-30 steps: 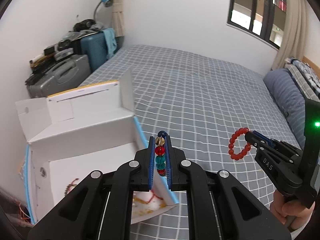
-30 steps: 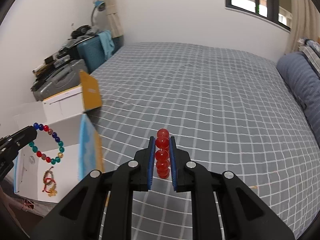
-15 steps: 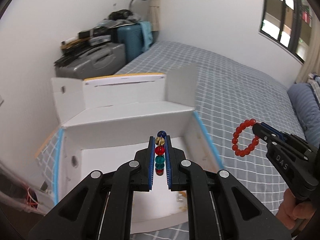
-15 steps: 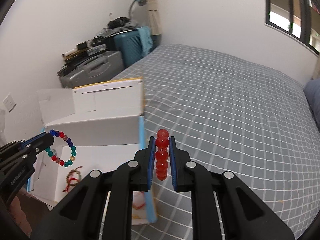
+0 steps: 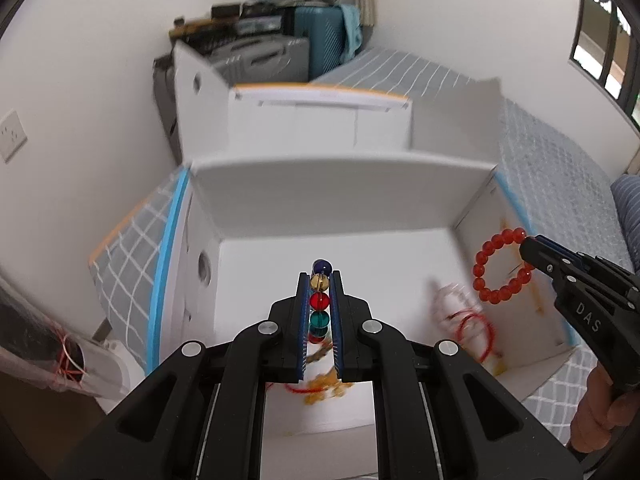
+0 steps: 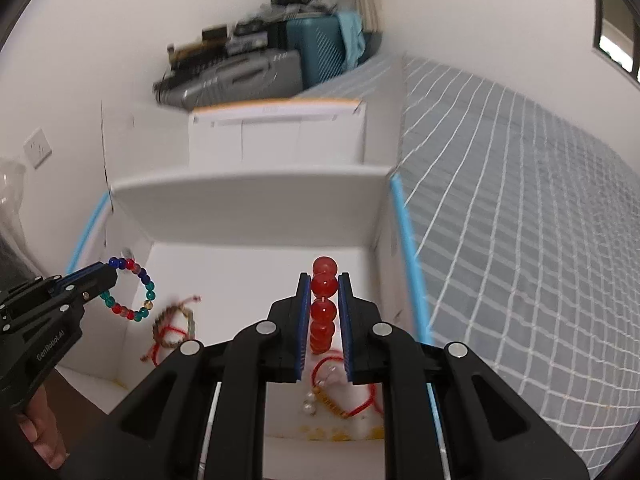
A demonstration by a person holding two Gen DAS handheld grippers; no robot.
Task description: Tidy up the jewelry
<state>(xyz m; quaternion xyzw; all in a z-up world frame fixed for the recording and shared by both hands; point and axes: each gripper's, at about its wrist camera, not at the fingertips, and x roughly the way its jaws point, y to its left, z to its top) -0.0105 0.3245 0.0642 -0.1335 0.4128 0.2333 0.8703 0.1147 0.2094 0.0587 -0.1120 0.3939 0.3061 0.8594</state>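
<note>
While the left gripper (image 5: pixel 320 280) pinches a multicolored bead bracelet (image 5: pixel 320 300) edge-on between its fingers, the right gripper (image 6: pixel 324 284) has its fingers clamped on a red bead bracelet (image 6: pixel 323 308). Both hang above the open white box (image 6: pixel 248 204), whose floor carries red-cord bracelets (image 6: pixel 172 326). Beyond the box lies the checked grey bed (image 6: pixel 520 184), with suitcases (image 6: pixel 256 72) stacked against the far wall.

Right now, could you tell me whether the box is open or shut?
Open: the box flaps stand up, and jewelry shows inside.
</note>
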